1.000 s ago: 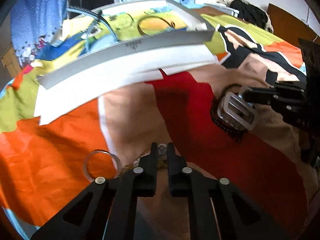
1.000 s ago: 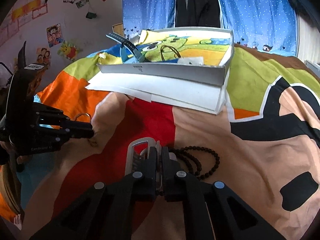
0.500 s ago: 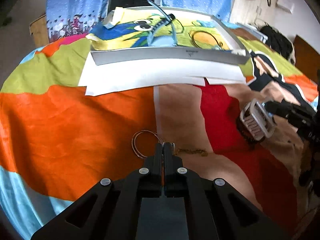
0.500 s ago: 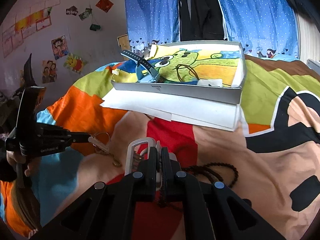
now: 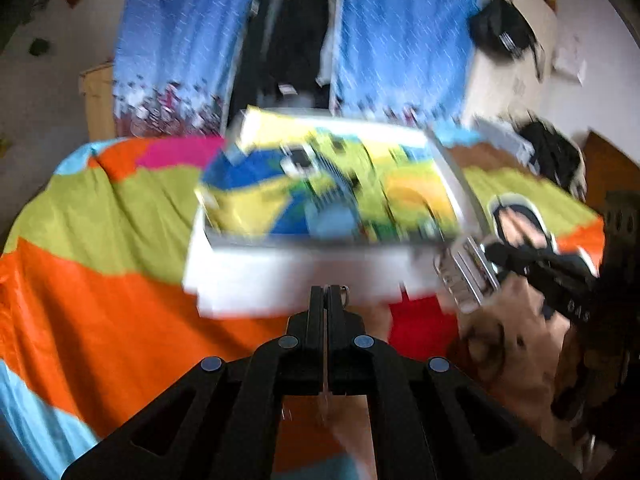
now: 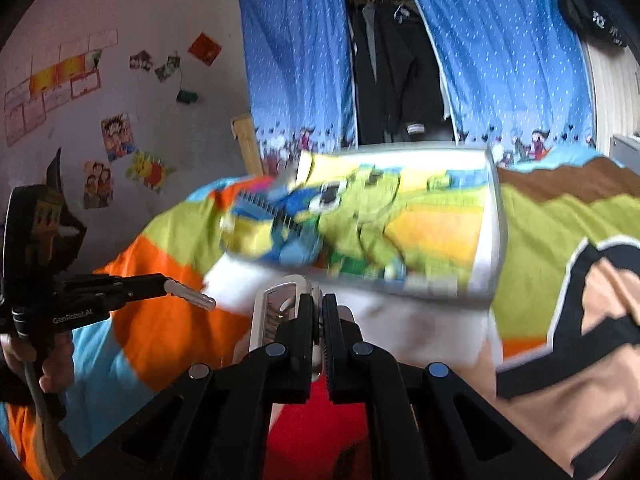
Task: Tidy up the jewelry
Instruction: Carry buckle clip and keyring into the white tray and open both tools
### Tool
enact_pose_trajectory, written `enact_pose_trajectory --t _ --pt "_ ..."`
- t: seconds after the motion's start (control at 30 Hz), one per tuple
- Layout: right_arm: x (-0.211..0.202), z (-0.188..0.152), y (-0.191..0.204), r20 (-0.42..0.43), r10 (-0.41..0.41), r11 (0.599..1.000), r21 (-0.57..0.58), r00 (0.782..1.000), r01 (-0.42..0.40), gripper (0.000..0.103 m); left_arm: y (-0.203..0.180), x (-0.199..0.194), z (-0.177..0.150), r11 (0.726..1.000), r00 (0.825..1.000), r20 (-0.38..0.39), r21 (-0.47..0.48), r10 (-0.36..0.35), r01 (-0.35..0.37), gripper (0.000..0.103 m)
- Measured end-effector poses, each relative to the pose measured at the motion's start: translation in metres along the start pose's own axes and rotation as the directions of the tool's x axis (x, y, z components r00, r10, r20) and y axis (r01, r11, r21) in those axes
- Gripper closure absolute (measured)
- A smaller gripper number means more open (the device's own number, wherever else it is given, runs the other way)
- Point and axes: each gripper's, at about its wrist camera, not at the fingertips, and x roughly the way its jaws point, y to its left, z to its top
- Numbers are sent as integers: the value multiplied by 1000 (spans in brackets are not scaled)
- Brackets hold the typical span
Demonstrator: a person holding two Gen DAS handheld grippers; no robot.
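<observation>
The white jewelry box (image 5: 304,270) with a bright cartoon lining lies on the bed ahead, its rim (image 6: 493,240) just beyond both grippers. A dark strap (image 6: 272,210) rests inside it. My left gripper (image 5: 325,292) is shut, and a small silver clasp (image 5: 345,292) of the gold chain shows at its tips. The chain itself is lost in blur below the fingers. My right gripper (image 6: 316,304) is shut on a rectangular silver clip (image 6: 276,308), held up in the air near the box's front right corner (image 5: 466,276). The left gripper (image 6: 190,294) points in from the left.
A colourful bedspread (image 5: 100,300) covers the bed all round the box. Blue dotted curtains (image 6: 296,68) and dark hanging clothes (image 6: 384,60) stand behind it. Posters hang on the wall (image 6: 116,136) to the left. A hand (image 6: 20,356) holds the left gripper's handle.
The left jaws closed fully on the chain's end. Both grippers then rose off the bedspread with their pieces and moved toward the box. The thin ring dropped out of view.
</observation>
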Motion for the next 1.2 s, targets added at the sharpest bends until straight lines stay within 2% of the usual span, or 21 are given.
enact_pose_trajectory --t 0.13,0.27,0.47,0.63,0.77,0.83,0.87,0.93,0.97,1.0,1.07,1.1,1.17,1.2 --pt "25 33 -6 48 -28 999 25 998 26 98 20 21 28 996 998 52 -85 30 -25 103" --pt "61 51 -10 29 -73 996 48 997 71 98 35 49 46 991 997 62 -133 41 -32 103" --pt "104 50 -17 -49 -129 990 47 990 131 98 46 83 48 986 998 33 -159 47 -41 103" --pt "114 41 -17 -77 -155 987 22 985 157 97 50 99 38 985 999 -33 -172 18 -23 103" --pt "113 40 -15 -74 -185 983 6 980 186 94 53 96 35 983 998 -49 -177 30 -38 103" --pt "112 39 -14 -72 -204 979 -8 976 204 80 55 96 36 981 998 -62 -189 21 -33 102" --pt "110 39 -14 -69 -209 978 -10 976 209 76 56 95 36 980 998 -67 -195 20 -33 98" --pt "102 39 -13 -50 -225 974 -19 973 224 58 57 92 37 979 997 -70 -202 18 -31 75" --pt "99 40 -12 -41 -230 973 -22 972 229 55 57 92 38 978 997 -68 -206 21 -35 55" --pt "94 40 -11 -30 -233 972 -22 972 233 52 57 86 37 975 998 -50 -220 30 -40 48" --pt "86 42 -10 -17 -244 970 -27 970 243 50 55 76 37 973 999 -17 -225 41 -44 47" --pt "81 42 -9 -9 -250 968 -29 968 249 45 52 72 37 975 998 -18 -214 54 -57 47" --pt "68 44 -8 17 -266 964 -23 964 266 29 48 66 38 976 997 -24 -203 73 -76 45" --pt "62 44 -7 31 -270 963 -18 962 270 19 46 62 38 976 997 -24 -203 80 -83 40"
